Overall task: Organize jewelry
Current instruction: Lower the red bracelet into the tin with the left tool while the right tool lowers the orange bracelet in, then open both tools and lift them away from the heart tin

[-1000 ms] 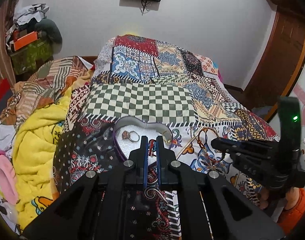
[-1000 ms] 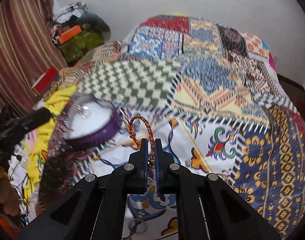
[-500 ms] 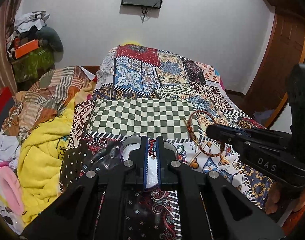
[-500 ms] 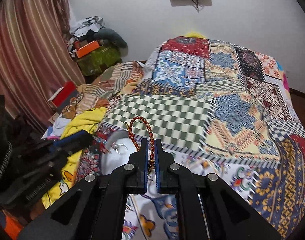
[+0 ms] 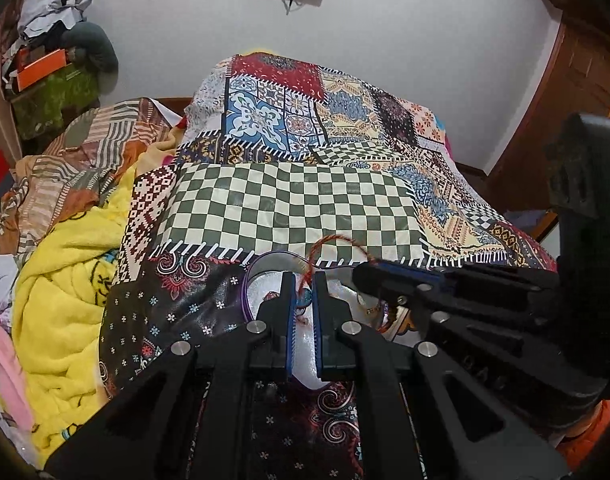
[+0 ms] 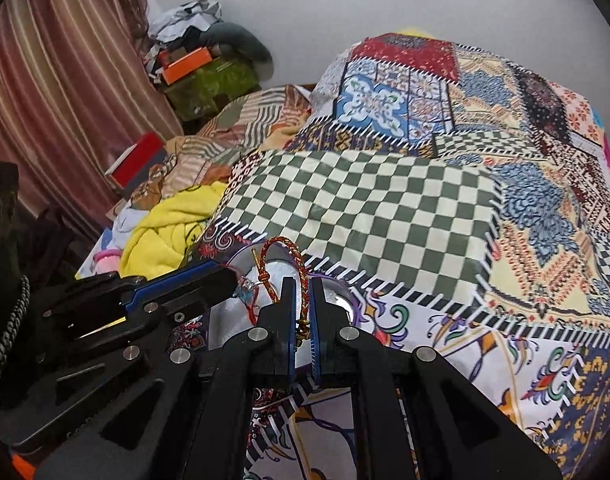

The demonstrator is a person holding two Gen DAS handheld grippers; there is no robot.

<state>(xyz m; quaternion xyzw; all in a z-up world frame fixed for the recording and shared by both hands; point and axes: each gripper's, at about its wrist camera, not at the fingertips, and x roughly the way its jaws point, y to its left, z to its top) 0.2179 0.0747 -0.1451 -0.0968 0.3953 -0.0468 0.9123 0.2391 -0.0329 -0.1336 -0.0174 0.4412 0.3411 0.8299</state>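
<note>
A heart-shaped purple jewelry box with a pale lining lies on the patchwork bedspread, right below both grippers; it also shows in the right wrist view. My right gripper is shut on a red and gold braided bracelet, whose loop stands up over the box. In the left wrist view the bracelet arcs above the right gripper. My left gripper is shut on a small beaded piece with red thread over the box; it shows in the right wrist view.
A yellow blanket and striped bedding are heaped on the left. A green box with clutter stands by the far wall, a wooden door on the right. A curtain hangs on the left.
My right gripper has carried the bracelet left and down, from over the bedspread to over the jewelry box, close beside my left gripper. Both grippers stay shut.
</note>
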